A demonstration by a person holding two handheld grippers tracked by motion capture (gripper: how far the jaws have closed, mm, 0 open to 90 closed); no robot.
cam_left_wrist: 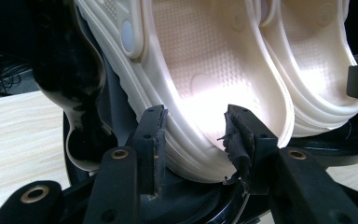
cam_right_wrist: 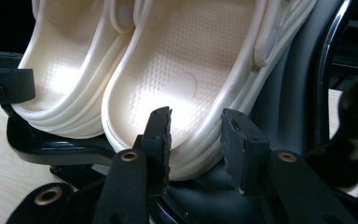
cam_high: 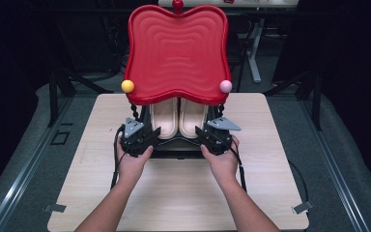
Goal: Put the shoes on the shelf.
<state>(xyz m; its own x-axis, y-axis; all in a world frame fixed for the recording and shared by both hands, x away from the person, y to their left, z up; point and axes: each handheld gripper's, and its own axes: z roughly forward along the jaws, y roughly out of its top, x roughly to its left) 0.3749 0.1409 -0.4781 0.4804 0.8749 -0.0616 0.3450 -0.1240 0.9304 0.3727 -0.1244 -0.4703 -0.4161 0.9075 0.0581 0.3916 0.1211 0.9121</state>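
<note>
Two cream clogs, left [cam_high: 165, 118] and right [cam_high: 192, 118], lie side by side in a black shell base [cam_high: 176, 151] under a raised red lid [cam_high: 176, 53]. My left gripper [cam_high: 152, 134] sits at the left clog's heel, my right gripper [cam_high: 202, 133] at the right clog's heel. In the left gripper view the jaws of the left gripper [cam_left_wrist: 193, 135] stand apart in front of the left clog [cam_left_wrist: 200, 70] heel rim. In the right gripper view the right gripper [cam_right_wrist: 196, 135] stands the same way before the right clog [cam_right_wrist: 186, 70]. I see no pad pressing on either clog.
The case stands at the far middle of a light wooden table [cam_high: 183, 193]. The lid carries a yellow ball [cam_high: 127, 86], a pink ball [cam_high: 225, 86] and a red knob [cam_high: 178, 5]. Dark floor and table legs lie beyond.
</note>
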